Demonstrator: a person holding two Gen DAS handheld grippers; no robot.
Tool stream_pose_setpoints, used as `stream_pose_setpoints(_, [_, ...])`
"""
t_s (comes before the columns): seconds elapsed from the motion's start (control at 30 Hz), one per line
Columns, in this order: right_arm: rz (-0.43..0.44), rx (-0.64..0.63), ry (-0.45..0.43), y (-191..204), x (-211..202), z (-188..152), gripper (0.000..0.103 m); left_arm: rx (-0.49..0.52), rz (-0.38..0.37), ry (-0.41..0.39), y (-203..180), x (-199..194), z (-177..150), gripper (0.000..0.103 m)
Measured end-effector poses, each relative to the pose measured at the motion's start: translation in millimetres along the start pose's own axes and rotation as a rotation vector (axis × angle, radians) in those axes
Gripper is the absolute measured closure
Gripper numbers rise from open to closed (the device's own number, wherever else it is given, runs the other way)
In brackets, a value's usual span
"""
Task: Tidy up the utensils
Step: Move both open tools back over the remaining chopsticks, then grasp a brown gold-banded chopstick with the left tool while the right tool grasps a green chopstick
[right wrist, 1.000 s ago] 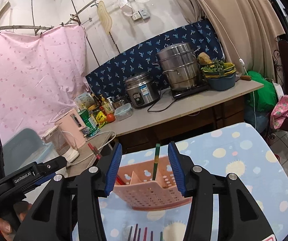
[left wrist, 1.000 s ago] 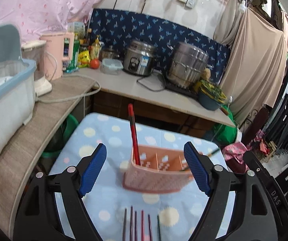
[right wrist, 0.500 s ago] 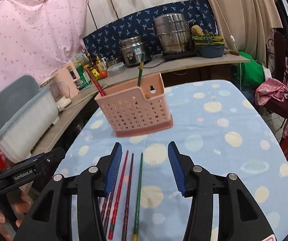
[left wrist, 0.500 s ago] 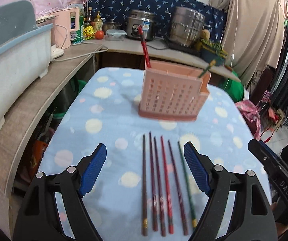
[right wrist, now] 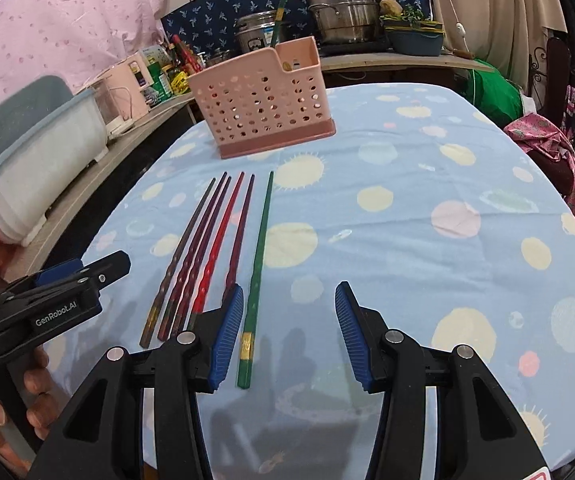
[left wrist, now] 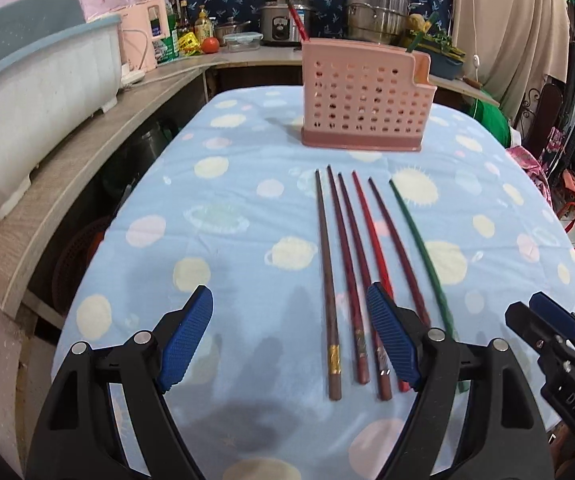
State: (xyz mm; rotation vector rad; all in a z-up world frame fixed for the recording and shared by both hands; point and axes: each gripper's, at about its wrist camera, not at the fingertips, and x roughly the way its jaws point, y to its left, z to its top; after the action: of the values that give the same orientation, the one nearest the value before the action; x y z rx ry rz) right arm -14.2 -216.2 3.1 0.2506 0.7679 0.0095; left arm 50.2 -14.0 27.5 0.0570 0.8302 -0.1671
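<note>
A pink perforated utensil holder [left wrist: 367,96] stands at the far side of the table, with a red chopstick [left wrist: 293,14] and a green chopstick [left wrist: 421,34] sticking out of it. It also shows in the right wrist view [right wrist: 263,100]. Several chopsticks lie side by side on the cloth: brown [left wrist: 327,272], dark red [left wrist: 347,256], red [left wrist: 371,232] and green [left wrist: 419,248]. My left gripper [left wrist: 287,340] is open and empty above their near ends. My right gripper [right wrist: 289,336] is open and empty, just right of the green chopstick [right wrist: 259,264].
The table carries a blue cloth with pale dots [left wrist: 227,220]. A wooden counter on the left holds a white and blue bin [left wrist: 35,92] and a pink kettle [left wrist: 151,36]. Pots [left wrist: 379,12] and a rice cooker [left wrist: 283,20] stand on the back counter. Clothes hang at the right.
Both grippers have drawn back from above the holder and tipped down towards the near part of the table. The row of chopsticks now lies right before them. Both stayed open.
</note>
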Motion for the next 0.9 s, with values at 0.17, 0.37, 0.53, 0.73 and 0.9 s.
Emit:
stream_pose_setpoints(0.17, [-0.007,-0.036,0.031,12,8,-17,0.057,0.001,0.019,0.023,4,7,-20,0.028])
stream_pose_setpoints(0.37, [-0.03,-0.068,0.032,20,11,-27,0.07,-0.013,0.009,0.028,10,8,-33,0.028])
stream_pose_setpoints(0.53, [-0.029,-0.073,0.044,22,15,-30,0.078,-0.01,0.007,0.03,9,9,-37,0.028])
stream_pose_setpoints(0.73, [-0.025,-0.088,0.056,27,19,-33,0.083,0.005,0.006,0.039,5,13,-41,0.028])
stream_pose_setpoints(0.9, [-0.026,-0.092,0.051,28,20,-33,0.083,0.006,0.007,0.053,4,19,-45,0.03])
